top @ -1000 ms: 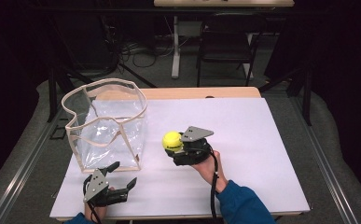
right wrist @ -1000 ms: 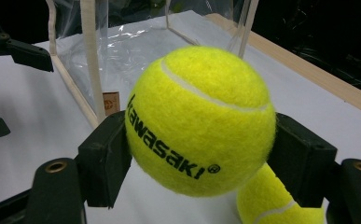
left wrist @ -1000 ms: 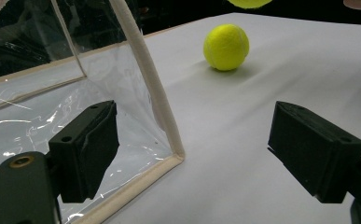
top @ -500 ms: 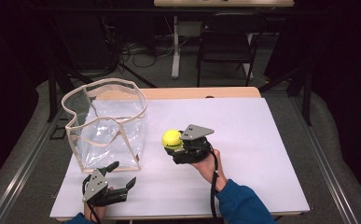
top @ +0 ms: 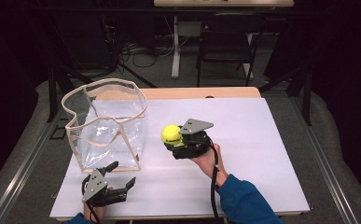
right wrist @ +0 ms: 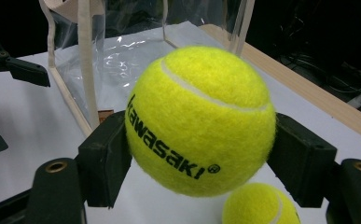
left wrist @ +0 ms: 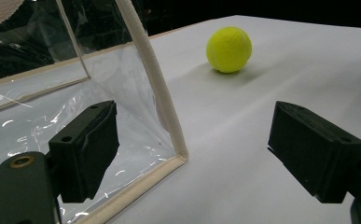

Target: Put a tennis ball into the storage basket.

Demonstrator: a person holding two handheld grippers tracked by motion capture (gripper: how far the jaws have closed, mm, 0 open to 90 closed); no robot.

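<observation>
My right gripper [top: 172, 141] is shut on a yellow tennis ball [top: 171, 133] and holds it just above the white table, right of the clear bag [top: 106, 126]. In the right gripper view the ball [right wrist: 199, 119] sits between both pads, and a second tennis ball [right wrist: 257, 205] lies on the table below it. My left gripper [top: 123, 172] rests near the table's front edge with its jaws wide open and nothing in them. In the left gripper view its jaws straddle the bag's near corner [left wrist: 162, 98], and a tennis ball [left wrist: 228, 49] lies on the table beyond.
The clear bag with beige trim stands upright, its mouth open, on the left of the white table top [top: 243, 140]. A wooden strip [top: 201, 92] runs along the far edge. Chairs and cables stand on the floor behind.
The right gripper has risen slightly with the ball in it. The left gripper has stayed where it was.
</observation>
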